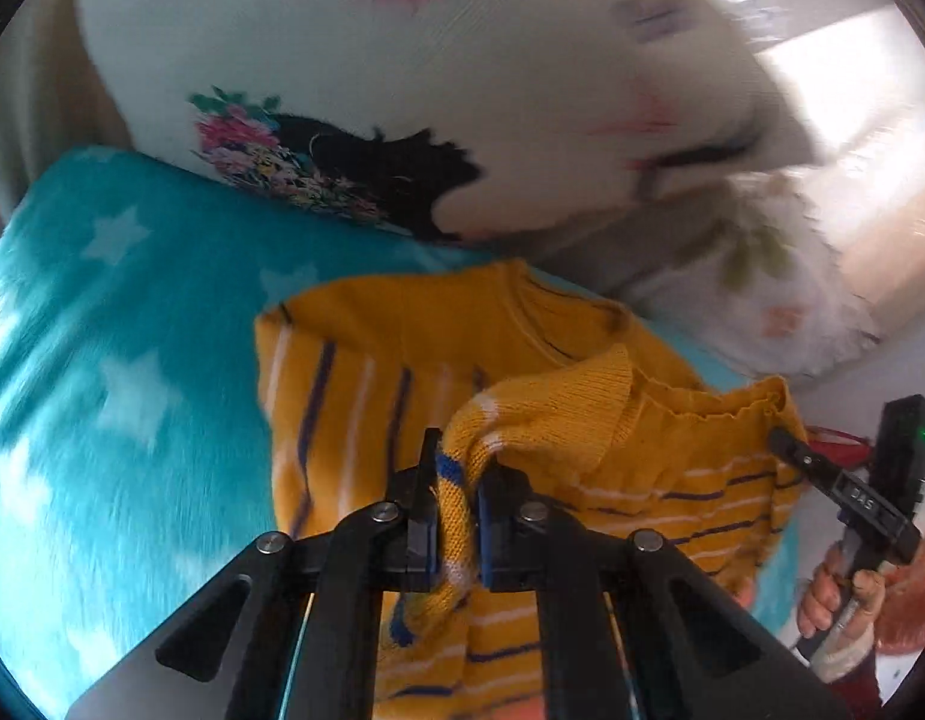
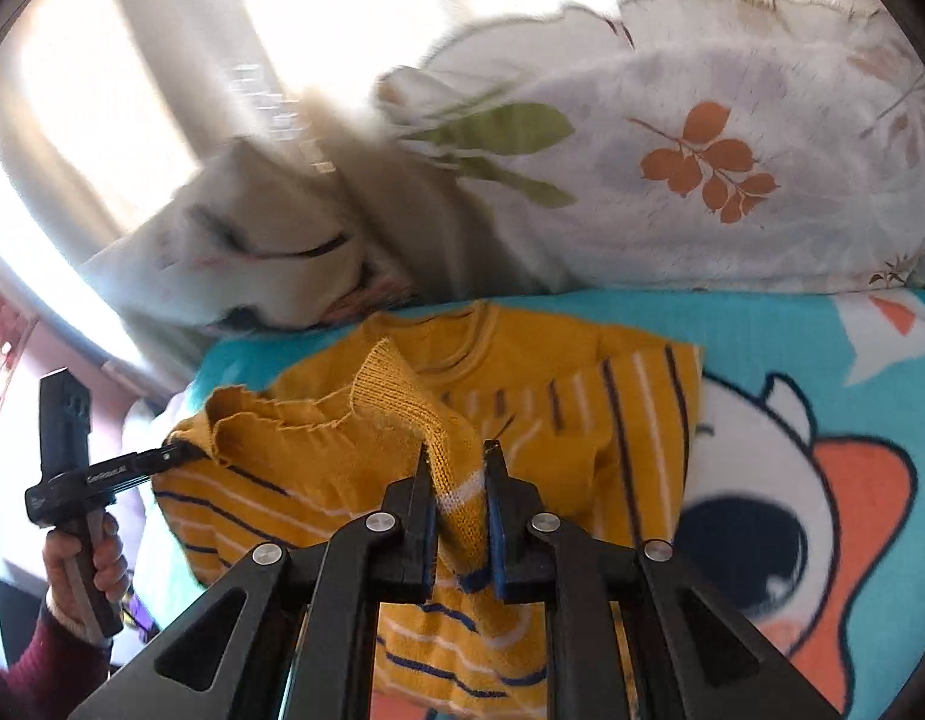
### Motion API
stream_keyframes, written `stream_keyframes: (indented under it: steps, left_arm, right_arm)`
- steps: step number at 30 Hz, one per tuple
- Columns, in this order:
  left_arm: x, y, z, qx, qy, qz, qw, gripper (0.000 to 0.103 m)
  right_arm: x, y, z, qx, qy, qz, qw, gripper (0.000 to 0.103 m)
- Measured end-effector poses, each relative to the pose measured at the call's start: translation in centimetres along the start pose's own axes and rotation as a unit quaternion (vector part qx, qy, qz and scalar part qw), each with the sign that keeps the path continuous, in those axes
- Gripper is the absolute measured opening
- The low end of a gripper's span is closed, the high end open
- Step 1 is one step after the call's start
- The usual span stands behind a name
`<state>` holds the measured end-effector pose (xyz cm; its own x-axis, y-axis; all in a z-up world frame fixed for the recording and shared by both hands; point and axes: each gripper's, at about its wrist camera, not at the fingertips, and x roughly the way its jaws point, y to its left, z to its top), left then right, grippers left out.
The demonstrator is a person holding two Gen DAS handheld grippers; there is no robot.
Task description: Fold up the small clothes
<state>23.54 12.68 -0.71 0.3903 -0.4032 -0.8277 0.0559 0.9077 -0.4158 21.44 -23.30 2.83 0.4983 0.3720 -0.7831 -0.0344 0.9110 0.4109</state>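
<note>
A small yellow knitted sweater [image 1: 402,360] with blue and white stripes lies partly on a turquoise blanket [image 1: 102,360]; its near part is lifted and folded over. My left gripper [image 1: 456,468] is shut on a striped edge of the sweater. My right gripper [image 2: 456,468] is shut on another part of the sweater [image 2: 552,390]. In the left wrist view the right gripper [image 1: 786,441] pinches the sweater's right edge. In the right wrist view the left gripper [image 2: 174,453] pinches its left edge.
A white pillow with a black and floral print [image 1: 342,90] and a white leaf-print quilt [image 2: 702,168] lie behind the sweater. The blanket [image 2: 822,480] has a cartoon print. Bright window light shows at the back.
</note>
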Motion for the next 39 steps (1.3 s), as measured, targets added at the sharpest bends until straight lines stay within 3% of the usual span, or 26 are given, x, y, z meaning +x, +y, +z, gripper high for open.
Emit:
stream_keyframes:
  steps: [3, 4, 5, 7, 9, 14, 18, 20, 23, 27, 28, 29, 31, 34, 37, 39]
  left_arm:
    - [3.0, 1.5, 1.2, -0.030, 0.027, 0.008, 0.9991, 0.018]
    - [3.6, 2.1, 1.6, -0.047, 0.034, -0.006, 0.9983, 0.021]
    - [3.7, 2.4, 1.7, -0.056, 0.037, -0.015, 0.9976, 0.029]
    - [3.5, 3.2, 2.2, -0.077, 0.030, -0.036, 0.9959, 0.046]
    - [2.7, 4.0, 2.4, -0.088, 0.016, -0.038, 0.9952, 0.061]
    - [0.7, 5.8, 2.4, -0.116, -0.002, -0.030, 0.9928, 0.064]
    - [-1.8, 6.0, -0.1, -0.099, -0.010, 0.002, 0.9950, 0.067]
    - [-2.8, 6.2, -1.8, -0.092, -0.011, 0.018, 0.9956, 0.067]
    - [-4.3, 6.7, -5.2, -0.096, -0.009, 0.033, 0.9948, 0.067]
    - [-5.4, 7.3, -9.9, -0.123, -0.002, 0.037, 0.9917, 0.067]
    - [-5.6, 7.2, -10.8, -0.129, -0.003, 0.037, 0.9909, 0.067]
    - [-5.8, 7.0, -11.8, -0.137, -0.004, 0.038, 0.9898, 0.067]
    - [-6.7, 6.8, -13.6, -0.150, -0.013, 0.045, 0.9875, 0.067]
    - [-8.4, 6.1, -16.1, -0.154, -0.033, 0.063, 0.9855, 0.067]
    - [-9.6, 5.4, -18.0, -0.143, -0.036, 0.092, 0.9849, 0.067]
    - [-10.3, 5.4, -18.8, -0.146, -0.035, 0.100, 0.9836, 0.067]
  right_arm:
    - [4.3, -2.0, 1.1, 0.033, 0.033, -0.026, 0.999, 0.019]
    - [5.3, -2.6, 1.2, 0.043, 0.042, -0.037, 0.997, 0.026]
    - [6.2, -3.3, 1.3, 0.054, 0.051, -0.047, 0.996, 0.036]
    - [7.5, -4.4, 1.5, 0.068, 0.059, -0.070, 0.993, 0.046]
    - [7.6, -5.3, 1.8, 0.079, 0.054, -0.086, 0.992, 0.047]
    - [4.9, -6.8, 2.6, 0.107, 0.015, -0.095, 0.990, 0.054]
    - [1.0, -6.4, 1.2, 0.097, -0.002, -0.077, 0.992, 0.056]
    - [-0.9, -6.0, -1.2, 0.075, 0.002, -0.070, 0.995, 0.063]
    - [-2.4, -5.8, -5.4, 0.059, 0.017, -0.060, 0.996, 0.064]
    - [-1.8, -5.9, -11.4, 0.061, 0.046, -0.044, 0.996, 0.063]
    - [-1.3, -6.1, -12.5, 0.068, 0.057, -0.031, 0.996, 0.041]
    - [-0.9, -6.5, -13.1, 0.074, 0.067, -0.024, 0.995, 0.011]
    - [-1.2, -8.0, -13.3, 0.093, 0.050, -0.026, 0.994, 0.011]
    - [-1.7, -11.4, -12.1, 0.122, 0.032, -0.078, 0.989, 0.011]
    - [-3.4, -12.5, -11.2, 0.125, 0.008, -0.118, 0.985, 0.021]
    - [-4.7, -12.1, -11.1, 0.118, -0.012, -0.109, 0.987, 0.023]
